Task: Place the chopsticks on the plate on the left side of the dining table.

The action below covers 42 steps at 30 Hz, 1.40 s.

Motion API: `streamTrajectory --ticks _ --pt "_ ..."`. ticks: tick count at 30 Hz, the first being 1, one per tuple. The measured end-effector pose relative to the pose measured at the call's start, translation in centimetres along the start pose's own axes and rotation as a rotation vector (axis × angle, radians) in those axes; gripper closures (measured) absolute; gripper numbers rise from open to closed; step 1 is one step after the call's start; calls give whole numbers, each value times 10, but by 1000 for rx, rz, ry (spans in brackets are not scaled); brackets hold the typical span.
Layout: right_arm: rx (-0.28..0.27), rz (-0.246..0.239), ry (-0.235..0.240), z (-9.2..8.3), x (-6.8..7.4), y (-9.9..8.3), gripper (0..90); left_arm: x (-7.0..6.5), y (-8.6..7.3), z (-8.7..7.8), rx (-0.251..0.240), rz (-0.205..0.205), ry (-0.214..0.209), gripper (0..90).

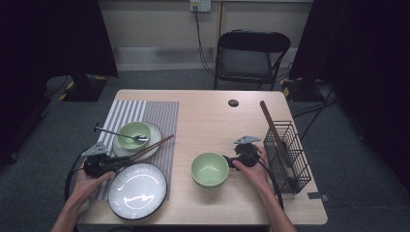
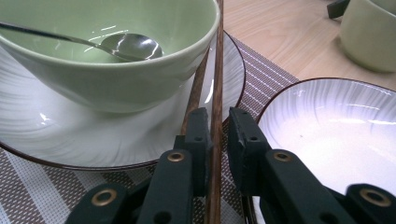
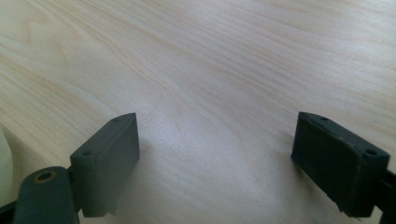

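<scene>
Left gripper view, centre: left tool (image 2: pixel 217 128) slightly spread around brown wooden chopsticks (image 2: pixel 216 70), releasing; next, withdrawing. Right tool (image 3: pixel 217 158) spread, empty.

Left gripper (image 2: pixel 215 126) low and level at the table's near-left, jaws narrowly parted, pads not quite pressing. Right gripper (image 3: pixel 217 158) at centre-right, jaws spread wide, nothing between them. Both forearms enter from below.

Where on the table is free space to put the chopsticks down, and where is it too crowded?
Bare wood lies between the striped placemat and the wire basket, behind the green bowls. The front right corner of the table is also bare. It is crowded on the placemat: bowl with spoon, chopsticks, large plate.
</scene>
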State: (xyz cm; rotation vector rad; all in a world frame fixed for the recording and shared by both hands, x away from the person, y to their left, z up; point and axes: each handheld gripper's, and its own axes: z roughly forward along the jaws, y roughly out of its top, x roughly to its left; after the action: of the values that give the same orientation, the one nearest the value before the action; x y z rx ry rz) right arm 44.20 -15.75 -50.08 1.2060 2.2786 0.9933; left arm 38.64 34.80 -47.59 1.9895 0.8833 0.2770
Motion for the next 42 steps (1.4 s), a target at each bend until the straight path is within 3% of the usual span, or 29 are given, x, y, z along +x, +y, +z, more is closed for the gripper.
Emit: streamTrajectory --ticks 25,32,42 --pt "1 3 -2 0 0 0 144 -15 23 -2 -32 32 -24 809" --pt "1 2 -3 0 0 0 143 -18 36 11 -36 -2 -71 849" --pt "1 2 -3 0 0 0 144 -23 39 27 8 7 -85 870"
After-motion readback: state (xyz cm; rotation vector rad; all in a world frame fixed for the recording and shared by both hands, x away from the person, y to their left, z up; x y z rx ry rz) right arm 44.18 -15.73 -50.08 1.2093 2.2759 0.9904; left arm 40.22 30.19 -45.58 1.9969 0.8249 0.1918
